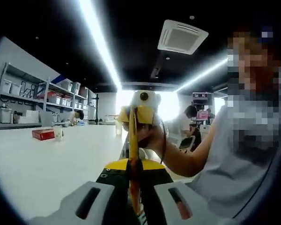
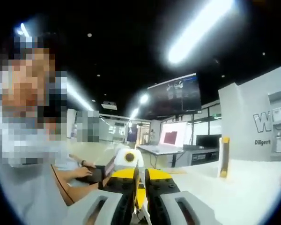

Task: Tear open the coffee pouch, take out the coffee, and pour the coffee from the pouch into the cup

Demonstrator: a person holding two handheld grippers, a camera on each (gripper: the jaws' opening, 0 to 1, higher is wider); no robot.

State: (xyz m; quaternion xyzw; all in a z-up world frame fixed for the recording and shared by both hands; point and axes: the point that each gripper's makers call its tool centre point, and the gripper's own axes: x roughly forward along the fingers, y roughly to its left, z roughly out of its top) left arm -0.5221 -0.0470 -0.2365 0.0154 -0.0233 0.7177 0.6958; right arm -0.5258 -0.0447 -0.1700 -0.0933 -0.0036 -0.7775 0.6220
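Both grippers, left gripper [image 1: 135, 199] and right gripper [image 2: 139, 199], have jaws closed on the coffee pouch [image 1: 133, 140]. The pouch is thin, light and flexible; grip near the top edge to tear.

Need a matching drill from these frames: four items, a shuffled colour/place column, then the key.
Items:
1. coffee pouch
2. box
3. cup
4. air-conditioning unit

Colour/place:
A. white, upright on the table
B. set in the ceiling
C. red, lying on the table
D. yellow, clamped in the left gripper

Pairs: 1-D, 2-C, 3-A, 4-B
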